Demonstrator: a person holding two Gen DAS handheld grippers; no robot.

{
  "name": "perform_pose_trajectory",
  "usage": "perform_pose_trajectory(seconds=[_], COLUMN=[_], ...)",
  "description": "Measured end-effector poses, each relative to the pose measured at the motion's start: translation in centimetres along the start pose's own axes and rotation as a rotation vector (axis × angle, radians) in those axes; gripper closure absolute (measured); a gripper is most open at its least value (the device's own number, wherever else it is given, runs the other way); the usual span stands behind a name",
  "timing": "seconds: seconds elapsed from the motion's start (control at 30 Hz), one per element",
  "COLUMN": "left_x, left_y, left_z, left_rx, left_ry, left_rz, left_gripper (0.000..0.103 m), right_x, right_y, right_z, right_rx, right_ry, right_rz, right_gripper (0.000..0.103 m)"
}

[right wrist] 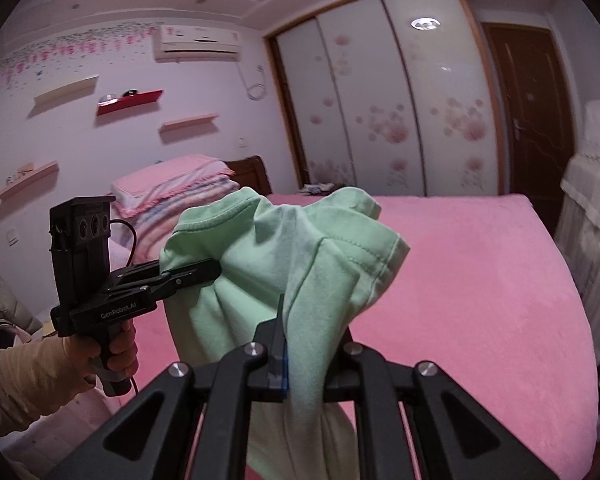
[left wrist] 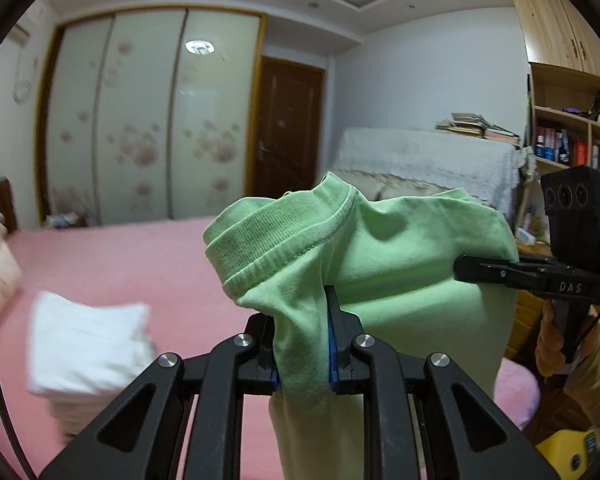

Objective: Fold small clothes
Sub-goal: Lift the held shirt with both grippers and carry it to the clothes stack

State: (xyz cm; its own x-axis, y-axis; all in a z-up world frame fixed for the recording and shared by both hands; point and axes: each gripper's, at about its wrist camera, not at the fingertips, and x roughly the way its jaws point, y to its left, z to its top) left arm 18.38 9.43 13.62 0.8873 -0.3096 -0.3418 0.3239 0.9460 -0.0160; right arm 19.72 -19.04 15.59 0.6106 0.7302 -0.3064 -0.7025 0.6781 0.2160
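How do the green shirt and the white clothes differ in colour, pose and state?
The green shirt is pale green; the white clothes are white. The shirt hangs lifted above the pink bed, clamped by the left gripper and right gripper; the white clothes lie ungripped on it. The shirt is bunched; the white clothes look folded.

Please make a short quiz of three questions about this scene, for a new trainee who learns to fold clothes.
1. True or false: the green shirt lies flat on the pink bed.
2. Which grippers hold the shirt? A) left only B) right only C) both
3. Fill in: a folded ____ cloth lies on the bed.

Key: 1 false, it hangs in the air. 2 C: left gripper and right gripper have jaws shut on it. 3 white.
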Motion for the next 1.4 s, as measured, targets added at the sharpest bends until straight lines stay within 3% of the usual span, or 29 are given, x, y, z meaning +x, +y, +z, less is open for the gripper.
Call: perform_pose_trajectory(seconds=[0.17, 0.43, 0.57, 0.8, 1.07, 1.4], left_x=[-5.7, -6.6, -3.6, 5.3, 13.3, 21.8], left_y=[6.8, 19.0, 25.6, 31.7, 34.3, 36.1], left_z=[3.0, 5.7, 6.1, 4.8, 2.6, -1.9], left_rx=[0.044, 0.088, 0.068, 0.030, 0.069, 0.122], left_ry=[-0.026, 0.031, 0.080, 0.155, 0.223, 0.316], left_rz=[0.158, 0.388, 0.466, 0.519, 0.557, 0.628], left_gripper=[0.088, 0.087, 0.087, 0.087, 0.086, 0.082], right_x=[5.1, 19.5, 26.8, 36.2, 42.9, 49.0], right_y=[5.0, 10.0, 11.0, 8.7, 4.6, 1.3], right_z=[3.7, 8.4, 9.4, 9.1, 7.1, 4.0], right_rx=[-0.028, 0.000, 0.030, 0.090, 0.217, 0.242], right_ry=[-0.038, -0.020, 0.005, 0.044, 0.097, 0.184], right_rz=[0.083, 0.164, 0.183, 0.180, 0.165, 0.079], right_gripper=[0.094, 0.094, 0.094, 0.094, 0.094, 0.094])
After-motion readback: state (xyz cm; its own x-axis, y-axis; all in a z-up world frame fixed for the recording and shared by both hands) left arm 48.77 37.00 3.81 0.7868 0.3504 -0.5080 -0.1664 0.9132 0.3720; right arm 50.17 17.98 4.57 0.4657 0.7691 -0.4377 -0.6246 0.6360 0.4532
